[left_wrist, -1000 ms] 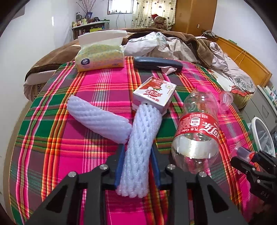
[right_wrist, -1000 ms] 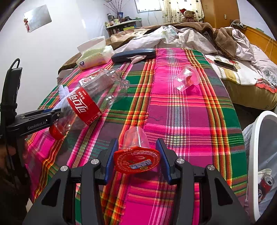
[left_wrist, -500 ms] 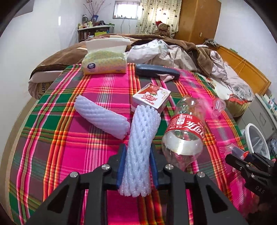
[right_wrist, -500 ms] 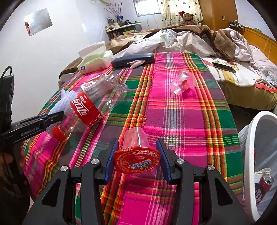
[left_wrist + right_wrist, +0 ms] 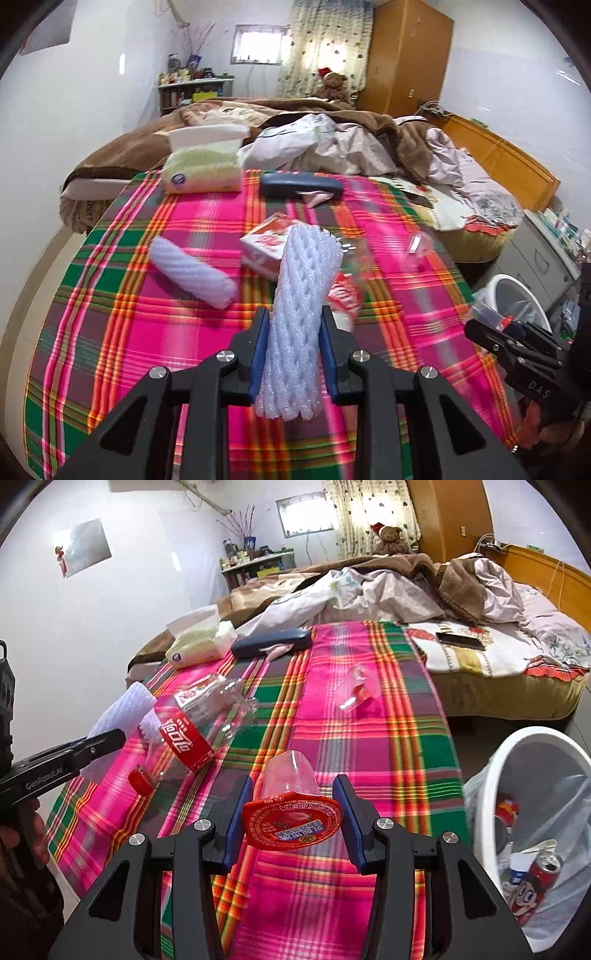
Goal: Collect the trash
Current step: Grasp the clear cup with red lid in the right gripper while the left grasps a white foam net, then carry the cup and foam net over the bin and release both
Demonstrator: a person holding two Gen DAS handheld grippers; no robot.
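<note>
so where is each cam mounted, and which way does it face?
Left wrist: on the left tool, facing down its fingers over the plaid table towards the bed; it is shut on a foam sleeve; right tool at right edge.
Right wrist: on the right tool, same heading, shut on a jelly cup; bin at right, left tool at left edge.
Shared: cola bottle, tissue pack.

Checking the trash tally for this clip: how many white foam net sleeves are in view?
2. One foam sleeve is clamped upright in the left gripper. The other foam sleeve lies on the plaid cloth to its left. More may be hidden in the bin.
</note>
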